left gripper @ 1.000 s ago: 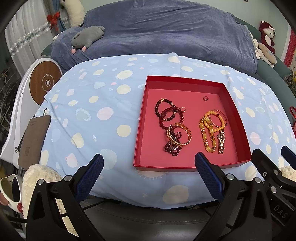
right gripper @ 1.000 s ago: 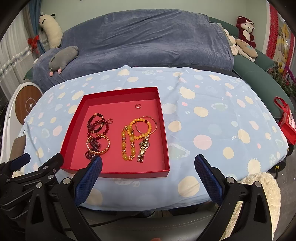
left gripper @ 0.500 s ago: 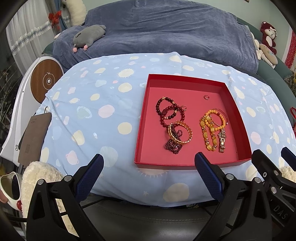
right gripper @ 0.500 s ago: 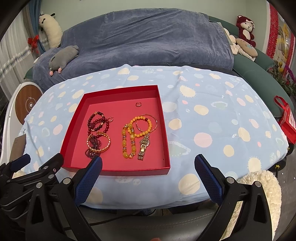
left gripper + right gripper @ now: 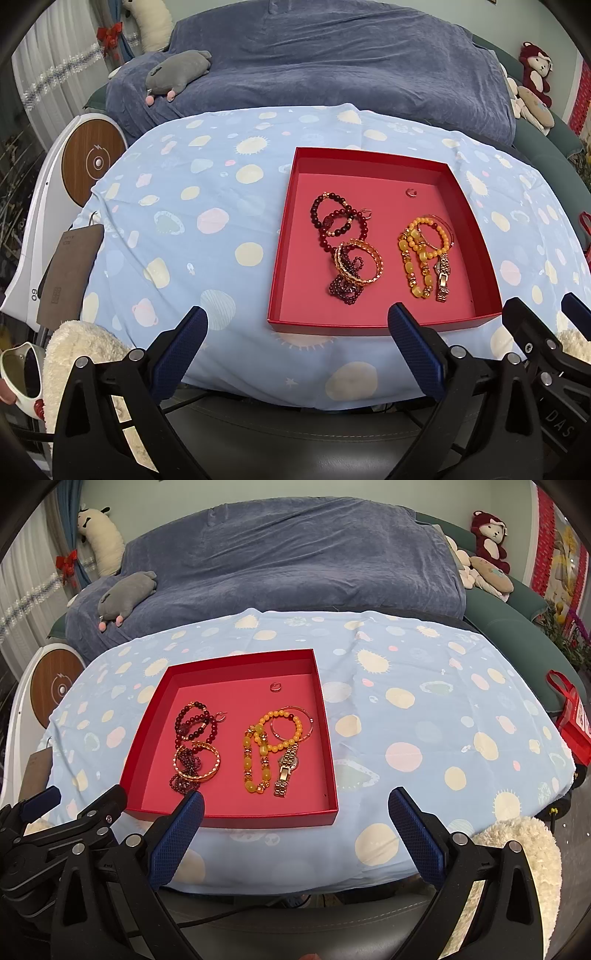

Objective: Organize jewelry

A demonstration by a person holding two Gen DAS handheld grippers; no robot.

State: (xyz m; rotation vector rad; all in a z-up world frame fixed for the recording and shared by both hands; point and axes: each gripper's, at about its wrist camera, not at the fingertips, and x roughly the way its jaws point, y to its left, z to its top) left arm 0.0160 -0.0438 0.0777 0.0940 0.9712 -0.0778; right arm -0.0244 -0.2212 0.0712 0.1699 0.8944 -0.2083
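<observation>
Shallow red tray [image 5: 476,236], square, open-topped, flat on spotted blue cloth; inside, left: dark red bead bracelets [image 5: 334,221] overlapped, gold bangle [image 5: 358,263] across a purple bead strand [image 5: 345,287]; right: orange bead bracelets [image 5: 419,254] tangled beside a gold watch [image 5: 286,770]; small ring [image 5: 411,192] alone toward far wall.
</observation>
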